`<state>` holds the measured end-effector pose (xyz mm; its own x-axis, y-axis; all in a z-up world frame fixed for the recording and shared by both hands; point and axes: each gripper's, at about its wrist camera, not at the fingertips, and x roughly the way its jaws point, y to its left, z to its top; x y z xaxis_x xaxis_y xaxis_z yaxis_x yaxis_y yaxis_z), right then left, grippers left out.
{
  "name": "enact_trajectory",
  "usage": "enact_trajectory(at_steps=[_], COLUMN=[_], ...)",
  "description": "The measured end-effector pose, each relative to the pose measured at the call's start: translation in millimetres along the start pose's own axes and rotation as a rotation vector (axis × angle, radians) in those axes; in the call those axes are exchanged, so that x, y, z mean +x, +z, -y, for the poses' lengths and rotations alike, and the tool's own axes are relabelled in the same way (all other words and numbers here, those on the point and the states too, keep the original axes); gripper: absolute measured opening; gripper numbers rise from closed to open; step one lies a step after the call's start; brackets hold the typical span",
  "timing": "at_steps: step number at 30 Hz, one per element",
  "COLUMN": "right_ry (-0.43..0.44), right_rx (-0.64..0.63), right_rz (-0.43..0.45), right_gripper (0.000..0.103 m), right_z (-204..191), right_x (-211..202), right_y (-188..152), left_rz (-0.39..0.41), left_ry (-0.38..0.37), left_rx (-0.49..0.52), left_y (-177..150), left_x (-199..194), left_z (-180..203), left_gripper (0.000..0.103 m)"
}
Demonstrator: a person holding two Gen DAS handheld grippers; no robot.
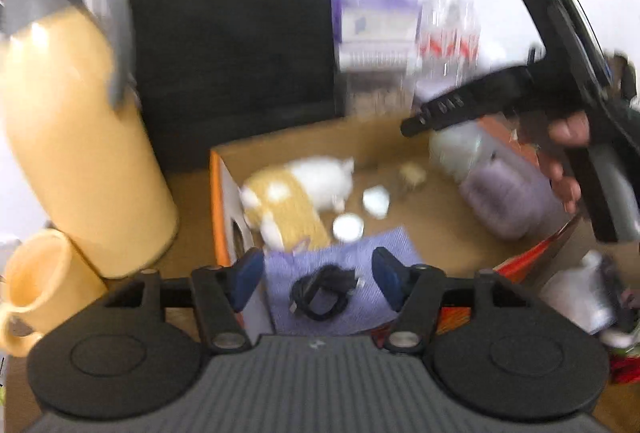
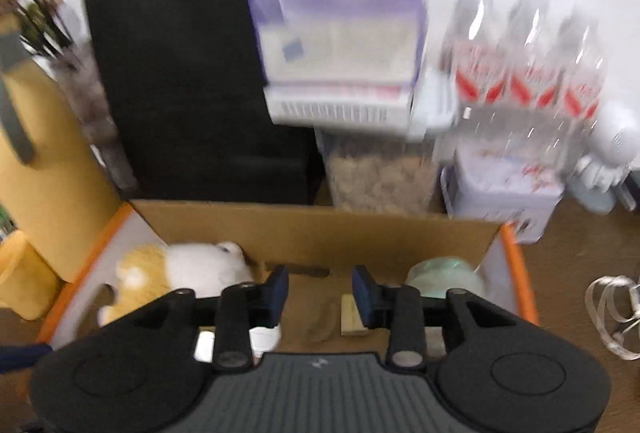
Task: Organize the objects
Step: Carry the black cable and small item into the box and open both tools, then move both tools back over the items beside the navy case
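Observation:
An open cardboard box (image 1: 288, 145) with orange edges holds a white and yellow plush toy (image 1: 296, 189), white lids (image 1: 348, 227), a small wooden block (image 1: 412, 177), a purple bottle (image 1: 508, 193) and a purple cloth (image 1: 340, 285) with a coiled black cable (image 1: 324, 291) on it. My left gripper (image 1: 318, 275) is open and empty just above the cable. My right gripper (image 2: 320, 291) is open and empty over the box (image 2: 312, 233), above a wooden block (image 2: 352, 317); it also shows in the left wrist view (image 1: 560, 105). The plush (image 2: 180, 273) lies at the box's left.
A tall yellow flask (image 1: 76, 137) and a yellow mug (image 1: 40, 285) stand left of the box. A black paper bag (image 1: 228, 25) stands behind it. A purple-lidded container (image 2: 340, 53), water bottles (image 2: 528, 73) and a tin (image 2: 504, 189) stand behind right. A clear ribbon (image 2: 612, 313) lies at right.

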<state>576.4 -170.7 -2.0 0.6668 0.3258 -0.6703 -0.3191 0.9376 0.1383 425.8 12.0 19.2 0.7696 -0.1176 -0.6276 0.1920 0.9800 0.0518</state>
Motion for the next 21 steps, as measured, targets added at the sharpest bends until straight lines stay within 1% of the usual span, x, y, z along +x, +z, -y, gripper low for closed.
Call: enact_trajectory(at_steps=[1, 2, 3, 4, 5, 7, 8, 9, 10, 11, 12, 14, 15, 17, 18, 20, 21], right_ry=[0.013, 0.025, 0.033, 0.047, 0.065, 0.091, 0.108, 0.121, 0.132, 0.146, 0.169, 0.211, 0.231, 0.252, 0.236, 0.128, 0.078], right_rx=[-0.002, 0.0, 0.004, 0.006, 0.003, -0.008, -0.025, -0.037, -0.048, -0.052, -0.057, -0.062, -0.069, -0.09, -0.103, -0.105, -0.106], right_rz=[0.026, 0.056, 0.082, 0.115, 0.143, 0.191, 0.219, 0.243, 0.275, 0.299, 0.317, 0.325, 0.325, 0.341, 0.36, 0.397, 0.395], right_gripper=[0.041, 0.044, 0.049, 0.053, 0.053, 0.057, 0.058, 0.067, 0.078, 0.082, 0.083, 0.084, 0.084, 0.087, 0.09, 0.09, 0.09], right_z=[-1, -3, -4, -6, -9, -13, -16, -16, -17, -18, -19, -20, -20, -23, -25, -30, -32], right_x=[-15, -34, -51, -73, -93, -134, -156, -172, -195, -214, -234, -268, -280, -303, -314, -329, -333], right_y=[2, 4, 4, 4, 3, -4, -11, -16, -28, -42, -59, -93, -110, -151, -172, -215, -233], left_rz=[0.032, 0.064, 0.098, 0.128, 0.157, 0.214, 0.239, 0.262, 0.276, 0.285, 0.292, 0.289, 0.285, 0.273, 0.264, 0.238, 0.219], left_ry=[0.005, 0.01, 0.014, 0.019, 0.023, 0.024, 0.025, 0.029, 0.028, 0.024, 0.019, 0.008, -0.001, -0.013, -0.012, 0.001, 0.01], left_rx=[-0.004, -0.013, -0.021, -0.024, -0.027, -0.033, -0.041, -0.054, -0.06, -0.066, -0.082, -0.114, -0.132, -0.148, -0.155, -0.165, -0.172], left_y=[2, 3, 3, 2, -1, -13, -22, -34, -44, -56, -69, -95, -109, -131, -142, -161, -171], left_x=[-16, -32, -50, -66, -83, -117, -132, -148, -160, -170, -181, -201, -209, -220, -224, -231, -232], left_z=[2, 5, 9, 13, 18, 29, 33, 38, 42, 48, 53, 63, 69, 78, 82, 89, 92], left_gripper=[0.068, 0.075, 0.079, 0.08, 0.084, 0.091, 0.096, 0.098, 0.098, 0.098, 0.099, 0.1, 0.101, 0.102, 0.103, 0.103, 0.103])
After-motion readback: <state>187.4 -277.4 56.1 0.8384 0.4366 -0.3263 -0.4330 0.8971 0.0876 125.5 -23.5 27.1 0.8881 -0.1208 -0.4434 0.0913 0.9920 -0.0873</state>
